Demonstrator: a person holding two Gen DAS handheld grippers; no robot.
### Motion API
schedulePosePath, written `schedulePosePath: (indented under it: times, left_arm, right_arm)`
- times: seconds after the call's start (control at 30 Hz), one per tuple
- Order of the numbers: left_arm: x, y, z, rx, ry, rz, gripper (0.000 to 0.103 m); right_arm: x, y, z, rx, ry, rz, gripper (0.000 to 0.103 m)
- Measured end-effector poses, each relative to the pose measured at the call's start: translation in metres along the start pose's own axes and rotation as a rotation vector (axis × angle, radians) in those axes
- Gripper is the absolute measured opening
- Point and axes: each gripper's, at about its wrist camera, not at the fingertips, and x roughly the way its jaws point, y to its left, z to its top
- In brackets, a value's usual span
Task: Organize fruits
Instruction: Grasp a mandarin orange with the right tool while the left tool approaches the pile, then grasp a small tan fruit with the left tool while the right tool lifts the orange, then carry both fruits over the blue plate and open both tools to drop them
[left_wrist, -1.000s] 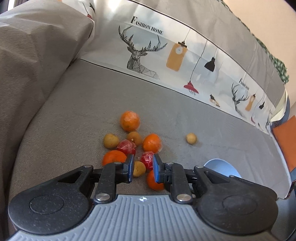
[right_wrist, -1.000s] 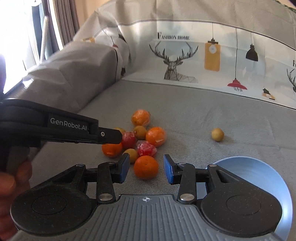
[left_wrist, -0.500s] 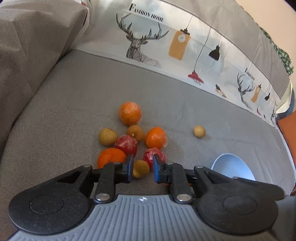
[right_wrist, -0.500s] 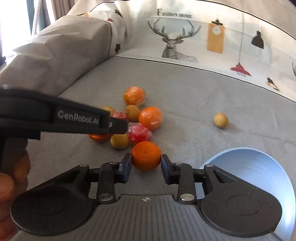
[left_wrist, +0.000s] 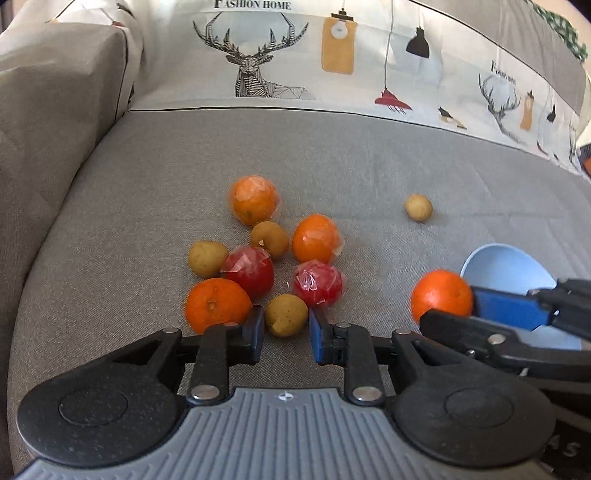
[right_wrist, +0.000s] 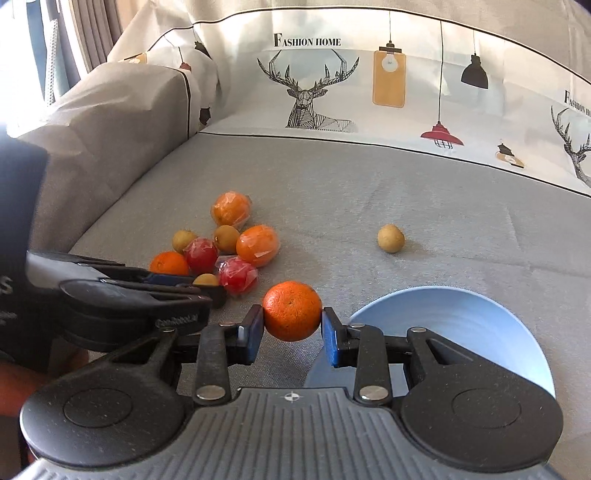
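My right tool (right_wrist: 291, 328) clamped an orange (right_wrist: 292, 311) at frame centre; my left tool (left_wrist: 286, 328) was opening around a longan (left_wrist: 286, 315), pads clear

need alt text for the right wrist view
The right claw grips a round orange tangerine beside a pale blue bowl on a grey sofa seat. To its left, the left claw reaches into a cluster of orange, red and tan fruits.
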Motion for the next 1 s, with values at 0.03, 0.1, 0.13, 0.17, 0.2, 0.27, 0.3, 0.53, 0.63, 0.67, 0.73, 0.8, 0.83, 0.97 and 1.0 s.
schedulePosePath:
  times: [0.03,0.1,0.13,0.17,0.2,0.27,0.3,0.53,0.63,0.67,0.73,0.8,0.83,0.97,1.0]
  left_arm:
    - [-0.001,-0.001,0.000,0.008,-0.006,0.005,0.028]
    - [-0.006,-0.003,-0.001,0.012,-0.026,0.000,0.027]
    - [-0.010,-0.003,-0.001,0.016,-0.041,-0.004,0.027]
    - [-0.015,-0.005,-0.002,0.022,-0.059,-0.004,0.027]
    - [-0.020,-0.007,-0.003,0.027,-0.074,0.000,0.027]
    - [-0.030,-0.011,-0.004,0.040,-0.108,-0.001,0.027]
    - [-0.036,-0.013,-0.005,0.038,-0.123,0.001,0.027]
    - [-0.085,-0.034,-0.016,0.064,-0.267,-0.033,0.027]
    - [-0.105,-0.047,-0.024,0.078,-0.306,-0.066,0.028]
    - [-0.111,-0.052,-0.027,0.085,-0.315,-0.079,0.028]
    - [-0.120,-0.062,-0.033,0.102,-0.328,-0.101,0.028]
    - [-0.126,-0.071,-0.039,0.107,-0.326,-0.130,0.028]
    - [-0.128,-0.076,-0.042,0.108,-0.319,-0.148,0.028]
    - [-0.130,-0.092,-0.058,0.127,-0.279,-0.208,0.028]
    - [-0.129,-0.098,-0.061,0.145,-0.271,-0.212,0.028]
  right_arm:
    - [-0.002,0.000,0.000,0.000,-0.005,0.003,0.035]
    - [-0.005,0.000,0.002,-0.001,-0.016,0.006,0.035]
    - [-0.006,0.000,0.003,0.000,-0.021,0.005,0.035]
    - [-0.008,-0.001,0.004,0.003,-0.028,0.006,0.035]
    - [-0.011,-0.002,0.005,0.010,-0.035,0.008,0.035]
    - [-0.017,-0.004,0.006,0.025,-0.056,0.009,0.035]
    - [-0.021,-0.005,0.007,0.030,-0.070,0.010,0.035]
    - [-0.060,-0.020,0.004,0.035,-0.175,-0.011,0.035]
    - [-0.086,-0.036,0.003,0.036,-0.209,-0.035,0.035]
    - [-0.096,-0.041,0.003,0.042,-0.224,-0.044,0.035]
    - [-0.118,-0.056,-0.004,0.060,-0.263,-0.057,0.035]
    - [-0.134,-0.070,-0.016,0.076,-0.285,-0.073,0.035]
    - [-0.139,-0.077,-0.023,0.089,-0.291,-0.079,0.035]
    - [-0.147,-0.101,-0.055,0.158,-0.315,-0.092,0.035]
    - [-0.146,-0.105,-0.065,0.167,-0.327,-0.093,0.035]
